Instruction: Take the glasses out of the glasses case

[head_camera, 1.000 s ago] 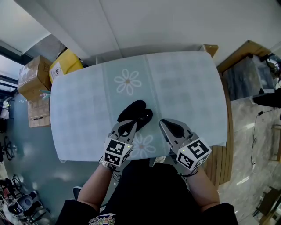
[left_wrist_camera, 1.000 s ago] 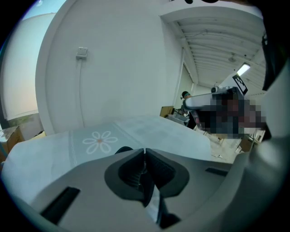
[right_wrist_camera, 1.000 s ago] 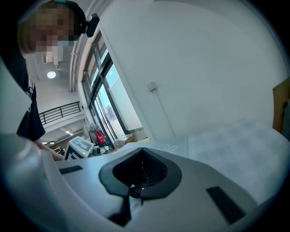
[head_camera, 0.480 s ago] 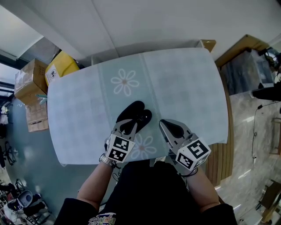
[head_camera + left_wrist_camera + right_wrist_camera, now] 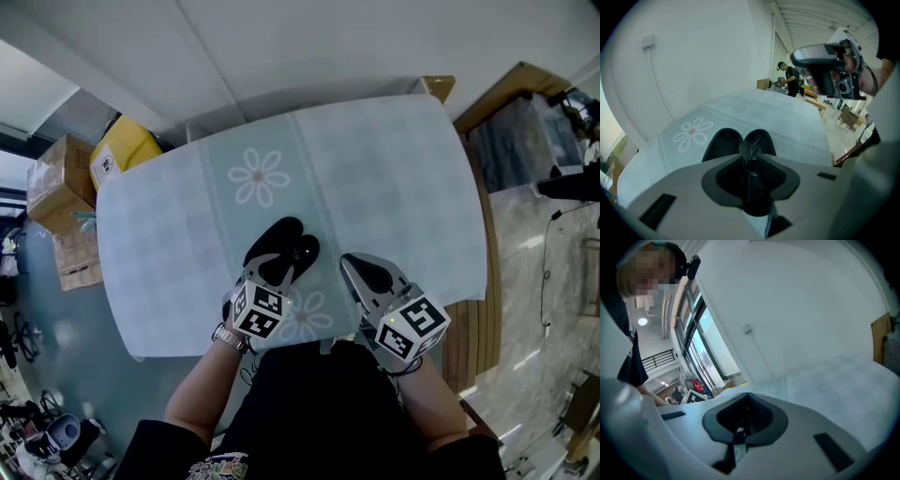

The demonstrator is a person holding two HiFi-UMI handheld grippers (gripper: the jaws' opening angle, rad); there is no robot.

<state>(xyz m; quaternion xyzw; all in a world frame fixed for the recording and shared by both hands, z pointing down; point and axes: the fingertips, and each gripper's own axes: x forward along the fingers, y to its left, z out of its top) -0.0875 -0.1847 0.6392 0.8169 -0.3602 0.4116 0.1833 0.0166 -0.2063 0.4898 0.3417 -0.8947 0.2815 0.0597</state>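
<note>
A pale blue-green tabletop (image 5: 394, 187) with a faint check pattern fills the middle of the head view, a white flower print (image 5: 259, 176) in its upper-left part. Off its edge at the upper left of the frame stand a cardboard box (image 5: 58, 183) and a yellow box (image 5: 122, 150).

The right tongs (image 5: 360, 270) hang over the lower edge of the cloth, right of centre and apart from the case. In their own view the two jaws meet at the tips with nothing between them (image 5: 739, 431).

The left tongs (image 5: 270, 274) reach in from the lower centre, and their tips sit at the near rim of the glasses case (image 5: 281, 246). In the left gripper view the jaws are pressed together (image 5: 750, 151) just where the two halves of the case join; whether they pinch anything there cannot be told.

The black case lies open on the cloth, just below centre, its two rounded halves side by side (image 5: 723, 143). Inside the right half a thin curved glint shows, too small and dark to read clearly as the glasses
</note>
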